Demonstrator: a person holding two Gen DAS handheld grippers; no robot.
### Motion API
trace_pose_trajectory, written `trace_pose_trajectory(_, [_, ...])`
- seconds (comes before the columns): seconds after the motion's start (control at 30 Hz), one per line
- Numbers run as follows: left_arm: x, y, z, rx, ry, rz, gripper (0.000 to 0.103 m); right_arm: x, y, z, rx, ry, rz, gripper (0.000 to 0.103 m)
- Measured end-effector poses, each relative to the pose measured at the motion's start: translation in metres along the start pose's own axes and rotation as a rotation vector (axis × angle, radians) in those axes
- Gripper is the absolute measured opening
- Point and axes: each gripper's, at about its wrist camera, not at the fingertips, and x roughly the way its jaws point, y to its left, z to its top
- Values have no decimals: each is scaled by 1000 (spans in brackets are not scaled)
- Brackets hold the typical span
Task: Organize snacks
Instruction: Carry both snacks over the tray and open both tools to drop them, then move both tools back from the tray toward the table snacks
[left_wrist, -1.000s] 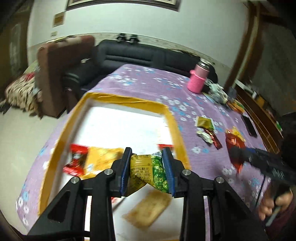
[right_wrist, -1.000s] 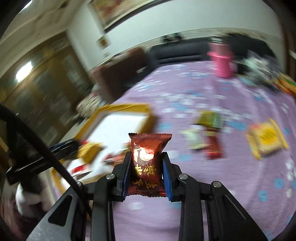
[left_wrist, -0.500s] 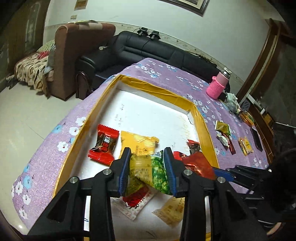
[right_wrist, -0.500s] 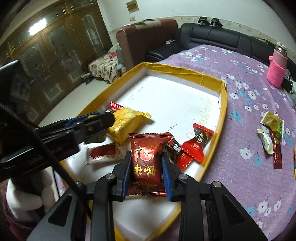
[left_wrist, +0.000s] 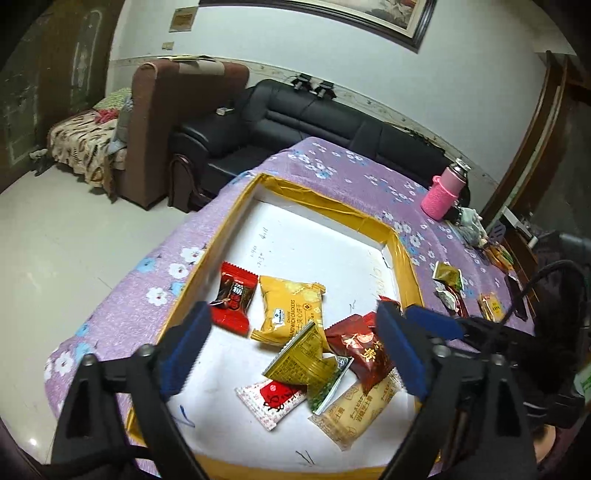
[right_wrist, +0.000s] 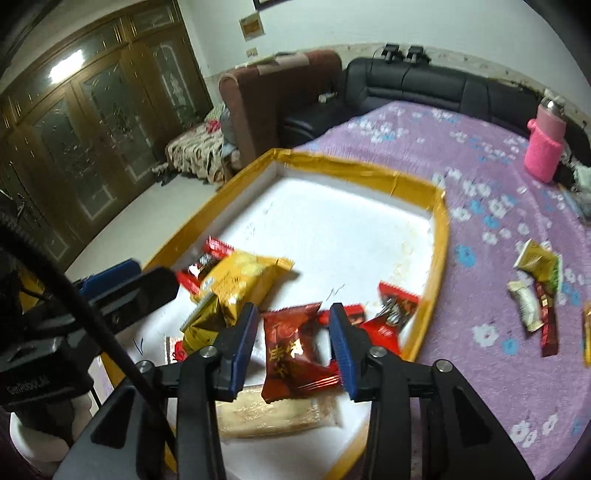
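Note:
A shallow white tray with a yellow rim (left_wrist: 373, 225) lies on the purple flowered tablecloth and holds several snack packets. My left gripper (left_wrist: 291, 350) is open above the tray; the green-and-gold packet (left_wrist: 306, 358) lies loose below it. My right gripper (right_wrist: 293, 345) is open, with the dark red packet (right_wrist: 291, 350) loose between its jaws over the tray (right_wrist: 439, 236). That red packet also shows in the left wrist view (left_wrist: 364, 350). A yellow cracker packet (left_wrist: 291, 308) and a red candy (left_wrist: 234, 297) lie further in.
More snack packets (right_wrist: 537, 288) lie on the tablecloth right of the tray, also in the left wrist view (left_wrist: 448, 284). A pink bottle (left_wrist: 445, 194) stands at the far right. A black sofa (left_wrist: 332, 122) and a brown armchair (left_wrist: 166, 125) stand beyond the table.
Both grippers have opened. The green-and-gold packet has dropped from the left gripper into the tray, and the dark red packet has come loose from the right gripper.

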Motion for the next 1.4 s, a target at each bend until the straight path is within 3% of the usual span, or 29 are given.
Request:
trace_pose_trajectory(0.2, [-9, -20, -6, 19, 3, -5, 97, -26, -16, -4, 31, -63, -12, 48])
trace_pose_trajectory(0.4, [-20, -64, -19, 184, -27, 136, 97, -42, -45, -19, 113, -70, -28, 50])
trace_pose_trajectory(0.53, [-27, -88, -26, 269, -65, 187, 97, -51, -66, -33, 162, -66, -48, 51])
trace_pose_trajectory(1.1, [-21, -148, -44, 413, -12, 180, 97, -87, -128, -65, 263, -104, -72, 54])
trace_pose_trajectory(1.4, [-8, -170, -50, 459, 17, 180, 97, -108, -179, -76, 339, -133, -128, 56])
